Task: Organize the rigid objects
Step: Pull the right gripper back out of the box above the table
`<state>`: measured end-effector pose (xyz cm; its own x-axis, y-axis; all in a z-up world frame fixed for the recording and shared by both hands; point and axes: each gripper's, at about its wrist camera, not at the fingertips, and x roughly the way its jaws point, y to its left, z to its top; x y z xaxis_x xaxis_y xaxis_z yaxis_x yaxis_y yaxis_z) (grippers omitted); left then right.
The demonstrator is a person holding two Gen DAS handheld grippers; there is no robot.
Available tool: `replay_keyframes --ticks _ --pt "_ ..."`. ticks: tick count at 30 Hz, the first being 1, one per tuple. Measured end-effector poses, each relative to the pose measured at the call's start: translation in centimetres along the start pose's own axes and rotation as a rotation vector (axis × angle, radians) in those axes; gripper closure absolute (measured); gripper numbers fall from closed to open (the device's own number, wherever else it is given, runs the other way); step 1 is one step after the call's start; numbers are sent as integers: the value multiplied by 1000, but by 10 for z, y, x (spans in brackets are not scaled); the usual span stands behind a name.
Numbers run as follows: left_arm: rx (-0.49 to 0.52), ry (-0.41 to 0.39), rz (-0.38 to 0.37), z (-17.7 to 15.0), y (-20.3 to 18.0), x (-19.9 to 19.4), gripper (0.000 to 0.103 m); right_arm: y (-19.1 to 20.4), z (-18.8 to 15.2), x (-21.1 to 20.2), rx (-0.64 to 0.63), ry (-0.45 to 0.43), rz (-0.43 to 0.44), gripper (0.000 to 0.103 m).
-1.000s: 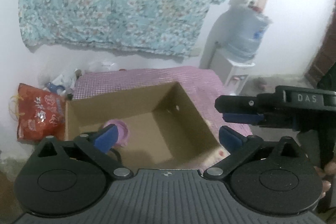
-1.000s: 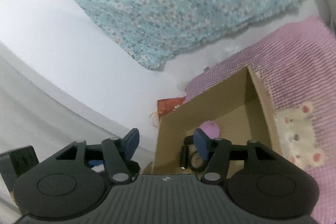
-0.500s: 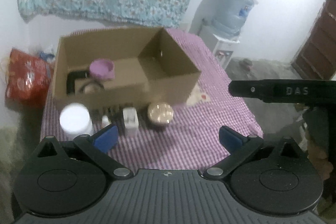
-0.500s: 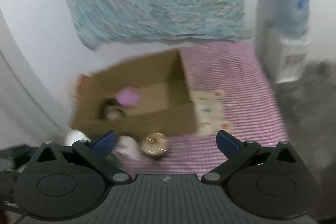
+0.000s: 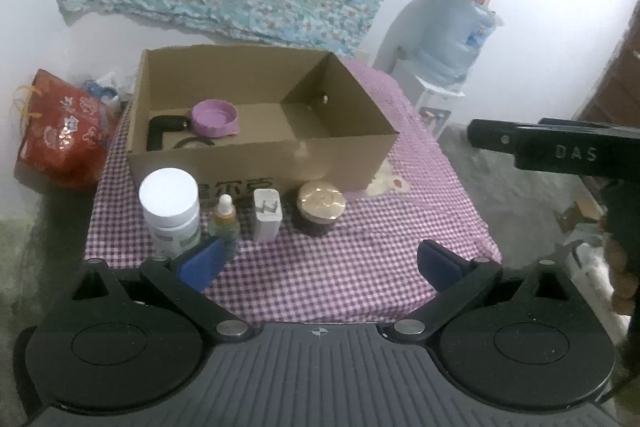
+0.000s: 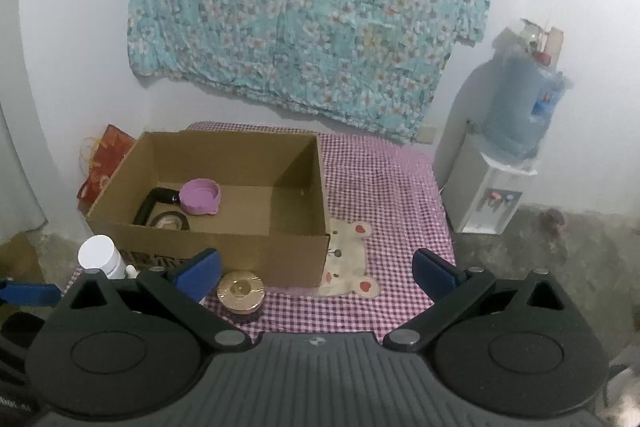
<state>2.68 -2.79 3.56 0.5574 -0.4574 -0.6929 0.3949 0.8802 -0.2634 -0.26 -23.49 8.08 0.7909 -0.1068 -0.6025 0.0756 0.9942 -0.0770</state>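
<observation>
So you are partway through: the cardboard box point(image 5: 264, 131), upper centre of the left view, already holds a pink cup point(image 5: 214, 117) and some dark items, while four things wait in a row below it on the worktop point(image 5: 360, 251). Your left claw point(image 5: 320, 263) and right claw point(image 6: 316, 271) both gape wide, empty.

Checked table point(image 5: 360, 267) — cardboard box point(image 5: 256, 163), four containers point(image 5: 170, 205)
</observation>
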Motion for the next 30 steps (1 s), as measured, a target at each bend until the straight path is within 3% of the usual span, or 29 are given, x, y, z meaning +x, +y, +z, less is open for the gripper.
replay_keyframes --ticks 5,9,13,23,27,30 --pt "39 -36 37 -4 -2 -2 0 4 -3 -5 -38 -26 -13 0" --pt "68 4 39 -7 -5 5 0 4 -7 -4 -36 -28 68 0" --pt "22 59 7 -11 3 14 0 1 -12 -3 25 -24 169 0" --pt "-52 36 -17 -19 16 17 0 -4 -21 -2 107 -39 307 0" --pt "-31 49 36 -20 16 22 0 -15 -27 4 161 -51 351 0" --pt "-14 68 82 -22 18 30 0 -17 -31 19 192 -2 385 0"
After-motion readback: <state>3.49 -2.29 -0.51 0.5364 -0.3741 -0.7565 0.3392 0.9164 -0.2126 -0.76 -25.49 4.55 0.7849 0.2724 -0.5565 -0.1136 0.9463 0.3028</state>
